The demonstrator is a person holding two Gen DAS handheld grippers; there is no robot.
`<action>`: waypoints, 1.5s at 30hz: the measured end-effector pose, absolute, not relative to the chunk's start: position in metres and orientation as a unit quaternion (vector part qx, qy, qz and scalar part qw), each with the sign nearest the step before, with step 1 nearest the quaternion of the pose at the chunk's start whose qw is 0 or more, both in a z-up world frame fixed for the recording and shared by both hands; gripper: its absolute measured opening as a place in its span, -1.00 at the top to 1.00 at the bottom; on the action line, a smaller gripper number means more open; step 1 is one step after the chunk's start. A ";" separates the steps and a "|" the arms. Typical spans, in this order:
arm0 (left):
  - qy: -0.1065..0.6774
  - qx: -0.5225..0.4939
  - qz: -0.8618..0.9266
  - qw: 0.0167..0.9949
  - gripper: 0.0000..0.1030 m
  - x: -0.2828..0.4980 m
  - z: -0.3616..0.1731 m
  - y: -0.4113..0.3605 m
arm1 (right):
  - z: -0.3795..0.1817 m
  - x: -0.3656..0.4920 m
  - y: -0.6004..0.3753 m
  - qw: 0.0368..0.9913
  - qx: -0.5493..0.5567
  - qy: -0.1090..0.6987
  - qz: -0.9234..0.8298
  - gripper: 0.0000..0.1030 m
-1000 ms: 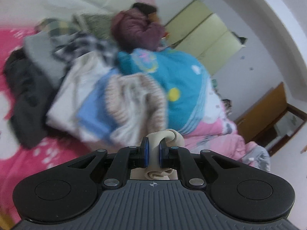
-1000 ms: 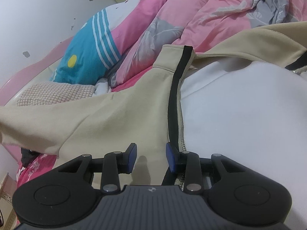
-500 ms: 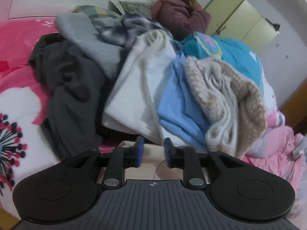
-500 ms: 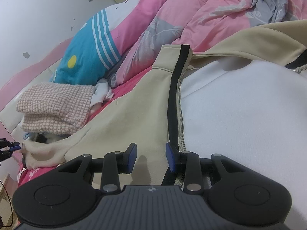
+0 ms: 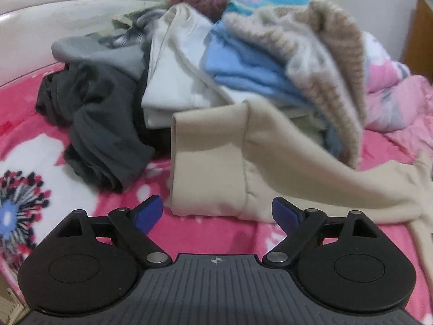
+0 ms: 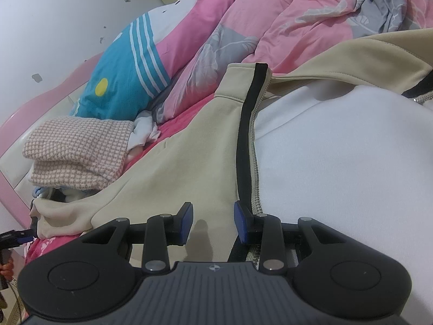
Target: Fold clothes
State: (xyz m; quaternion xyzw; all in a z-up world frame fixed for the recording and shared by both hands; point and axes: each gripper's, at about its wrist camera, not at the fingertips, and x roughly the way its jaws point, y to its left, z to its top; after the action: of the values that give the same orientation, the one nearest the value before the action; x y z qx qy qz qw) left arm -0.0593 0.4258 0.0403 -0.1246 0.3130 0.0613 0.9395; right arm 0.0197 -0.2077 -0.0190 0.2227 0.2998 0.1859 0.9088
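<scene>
A beige zip jacket (image 6: 173,162) with a black zip band (image 6: 247,135) and white lining (image 6: 338,162) lies spread open on the bed. Its sleeve (image 5: 311,168) stretches left, and the cuff (image 5: 208,162) rests flat on the pink sheet. My left gripper (image 5: 217,214) sits low just short of the cuff, its jaws opening wide and nothing between the pads. My right gripper (image 6: 213,222) hovers over the jacket's left front panel beside the zip, jaws partly apart and pinching nothing.
Behind the cuff a heap of clothes rises: a dark grey garment (image 5: 97,124), a white one (image 5: 173,67), a blue one (image 5: 243,65) and a knit sweater (image 5: 324,62). A pink quilt (image 6: 311,19) and a blue striped pillow (image 6: 127,81) lie beyond the jacket. A white headboard (image 5: 67,19) borders the bed.
My left gripper was shut on the beige cuff up in the air. It has sunk to the bed, let go and spread its jaws; the sleeve now lies flat. The right gripper stayed put.
</scene>
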 end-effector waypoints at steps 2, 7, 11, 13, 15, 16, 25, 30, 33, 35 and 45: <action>0.307 -0.179 0.075 0.932 -0.72 -0.055 0.034 0.437 | -0.019 0.020 -0.208 0.909 0.223 0.300 0.186 0.32; 0.293 -0.236 0.098 0.921 -0.72 -0.054 0.022 0.449 | -0.020 0.021 -0.207 0.908 0.225 0.300 0.187 0.32; 0.283 -0.246 0.113 0.920 -0.63 -0.052 0.018 0.445 | -0.020 0.021 -0.208 0.908 0.225 0.299 0.187 0.32; 0.273 -0.273 0.119 0.915 -0.13 -0.051 0.018 0.448 | -0.020 0.020 -0.208 0.908 0.226 0.299 0.187 0.32; 0.268 -0.296 0.129 0.908 0.31 -0.050 0.019 0.452 | -0.020 0.020 -0.208 0.908 0.227 0.299 0.187 0.32; 0.266 -0.302 0.131 0.906 0.56 -0.051 0.021 0.452 | -0.020 0.020 -0.208 0.908 0.227 0.299 0.187 0.32; 0.230 -0.424 0.130 0.867 0.70 -0.122 0.102 0.447 | -0.021 0.020 -0.208 0.908 0.228 0.298 0.187 0.32; 0.287 -0.376 0.163 0.866 0.69 -0.146 0.094 0.437 | -0.021 0.020 -0.208 0.908 0.229 0.298 0.187 0.32; 0.324 -0.321 0.188 0.870 0.67 -0.139 0.060 0.438 | -0.021 0.020 -0.208 0.908 0.229 0.298 0.187 0.32; 0.324 -0.307 0.189 0.875 0.58 -0.135 0.038 0.442 | -0.021 0.020 -0.208 0.908 0.229 0.298 0.187 0.32; 0.303 -0.175 0.268 0.898 0.45 -0.142 0.061 0.451 | -0.021 0.020 -0.209 0.907 0.229 0.299 0.188 0.32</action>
State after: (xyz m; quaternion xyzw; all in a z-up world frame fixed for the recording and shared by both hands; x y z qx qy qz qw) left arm -0.1420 0.4509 0.0610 -0.1748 0.3028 0.2683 0.8976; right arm 0.0197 -0.2095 -0.0209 0.2291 0.2990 0.1880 0.9071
